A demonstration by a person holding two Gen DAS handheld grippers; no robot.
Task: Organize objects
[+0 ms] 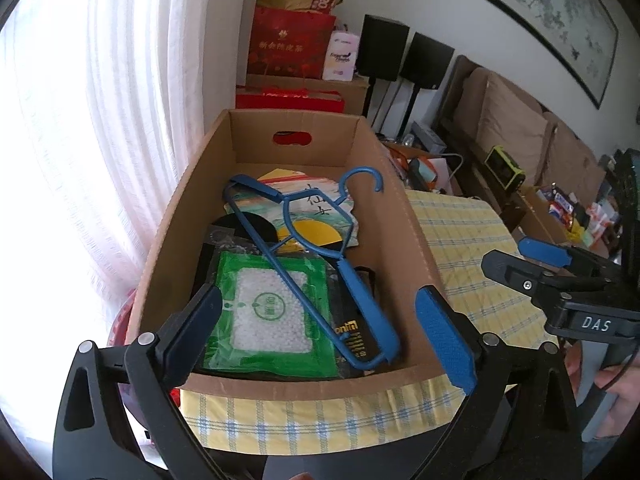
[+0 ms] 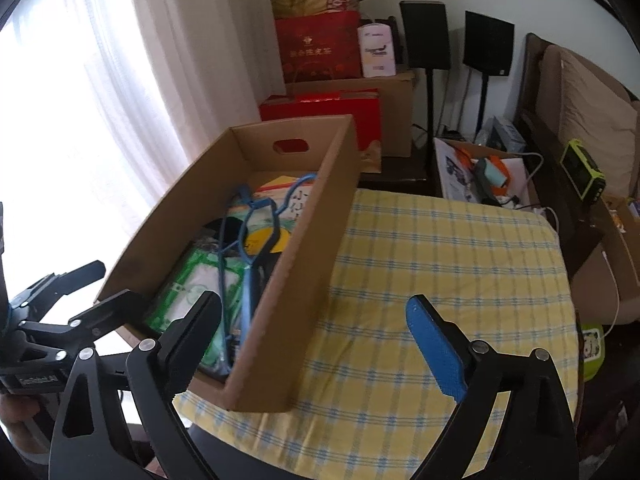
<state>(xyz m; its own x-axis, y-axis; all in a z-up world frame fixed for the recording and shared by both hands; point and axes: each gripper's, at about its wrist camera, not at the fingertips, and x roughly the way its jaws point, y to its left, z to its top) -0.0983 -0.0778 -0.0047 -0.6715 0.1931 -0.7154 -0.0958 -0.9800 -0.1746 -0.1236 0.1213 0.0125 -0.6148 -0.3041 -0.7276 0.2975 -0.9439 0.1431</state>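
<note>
Since the blue hanger [image 1: 316, 264] and green packet [image 1: 272, 316] already lie in the cardboard box [image 1: 404, 216] on the desk [image 2: 440, 256], the left gripper [image 1: 320, 336] and right gripper [image 2: 316, 344] are held wide and empty above it.

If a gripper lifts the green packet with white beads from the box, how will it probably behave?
The green packet looks like a soft film pouch, so it would probably sag and its beads shift. Its glossy surface may be slippery. The blue hanger lies across it inside the cardboard box, so lifting would likely drag the hanger.
</note>
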